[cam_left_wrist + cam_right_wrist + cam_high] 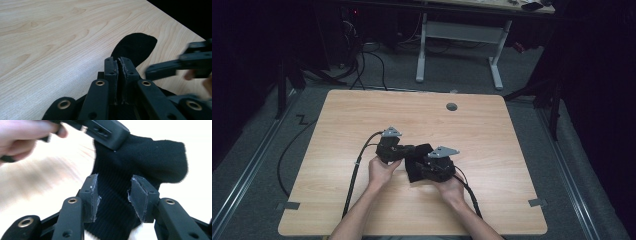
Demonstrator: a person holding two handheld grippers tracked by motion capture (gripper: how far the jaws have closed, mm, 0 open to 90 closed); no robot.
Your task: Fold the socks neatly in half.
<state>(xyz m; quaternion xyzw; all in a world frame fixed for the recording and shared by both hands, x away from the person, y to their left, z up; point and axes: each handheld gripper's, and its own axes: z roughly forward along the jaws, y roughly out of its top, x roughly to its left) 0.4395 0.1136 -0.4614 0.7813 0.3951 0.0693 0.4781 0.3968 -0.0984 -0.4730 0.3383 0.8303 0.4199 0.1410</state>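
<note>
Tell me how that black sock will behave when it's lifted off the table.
The black sock will likely hang limp: its ribbed knit already bends where the left gripper pinches it. It probably weighs little and seems unlikely to slip from the pads.

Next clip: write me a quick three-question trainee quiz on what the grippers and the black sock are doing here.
1. True or false: the left gripper has its jaws closed on the black sock.
2. The right gripper jaws are: A) apart, with sock fabric between them; B) pressed together; C) holding a cable.
3. What surface does the sock lie on?

Key: 1 true. 2 A. 3 the wooden table.
</note>
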